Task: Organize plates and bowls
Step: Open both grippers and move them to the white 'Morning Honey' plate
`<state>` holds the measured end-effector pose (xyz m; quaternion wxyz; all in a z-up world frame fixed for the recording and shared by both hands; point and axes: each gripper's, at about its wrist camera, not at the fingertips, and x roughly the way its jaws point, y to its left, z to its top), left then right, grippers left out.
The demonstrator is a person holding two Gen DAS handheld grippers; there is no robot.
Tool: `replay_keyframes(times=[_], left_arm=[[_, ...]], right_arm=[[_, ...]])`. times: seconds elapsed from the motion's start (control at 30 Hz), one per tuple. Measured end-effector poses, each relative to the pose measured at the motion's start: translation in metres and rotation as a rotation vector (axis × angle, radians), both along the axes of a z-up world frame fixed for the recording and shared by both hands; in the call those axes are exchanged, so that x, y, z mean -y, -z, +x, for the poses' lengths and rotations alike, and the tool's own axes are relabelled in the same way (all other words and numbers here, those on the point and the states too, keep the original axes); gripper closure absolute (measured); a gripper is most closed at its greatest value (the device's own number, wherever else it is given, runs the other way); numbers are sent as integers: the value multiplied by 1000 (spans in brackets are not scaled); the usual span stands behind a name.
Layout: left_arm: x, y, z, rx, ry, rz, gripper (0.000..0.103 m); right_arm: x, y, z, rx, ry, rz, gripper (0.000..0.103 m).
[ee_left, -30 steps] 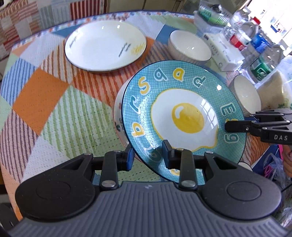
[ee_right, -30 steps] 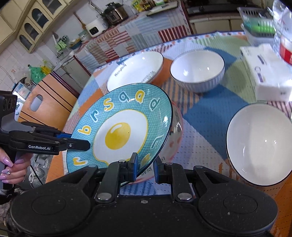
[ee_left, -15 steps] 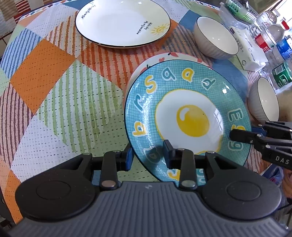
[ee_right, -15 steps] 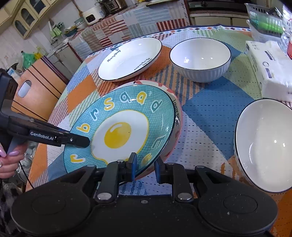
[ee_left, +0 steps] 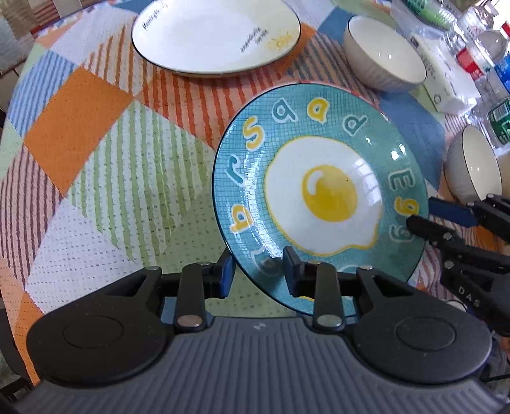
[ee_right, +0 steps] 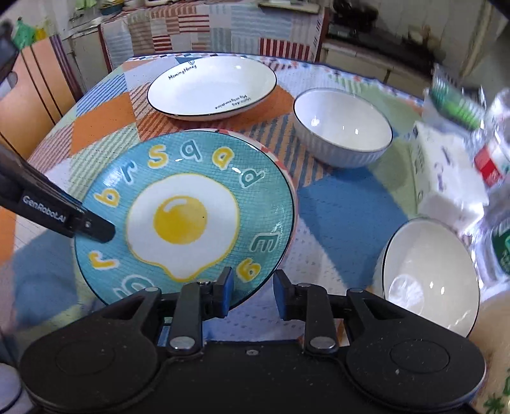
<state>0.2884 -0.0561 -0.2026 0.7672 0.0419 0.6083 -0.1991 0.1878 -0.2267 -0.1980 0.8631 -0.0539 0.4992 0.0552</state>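
A teal plate with a fried-egg picture lies on top of a red-rimmed plate whose edge shows beneath it. My left gripper has its jaws around the teal plate's near rim with a gap between them. My right gripper is open at the opposite rim, its jaws apart on either side of the edge. It also shows in the left wrist view. A white plate with lettering sits farther back. Two white bowls stand on the right.
A patchwork cloth covers the round table. A tissue pack and water bottles crowd the right edge. Cabinets and a covered counter stand beyond the table.
The teal plate has come down from a tilted, lifted pose onto the red-rimmed plate. My right gripper's jaws have opened. Both grippers have lowered with it.
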Motion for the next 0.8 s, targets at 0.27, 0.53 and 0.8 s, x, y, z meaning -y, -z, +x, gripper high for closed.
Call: replay_keyframes(times=[0.27, 0.53, 0.8], left_arm=[[-13, -31, -6, 28, 1, -40, 79], [-31, -84, -16, 150, 16, -15, 79], [-48, -126, -26, 311, 48, -11, 78]], right_arm=[[-3, -35, -3, 67, -53, -18, 77], [-2, -95, -11, 156, -72, 126, 76], [-17, -135, -12, 247, -171, 208, 71]])
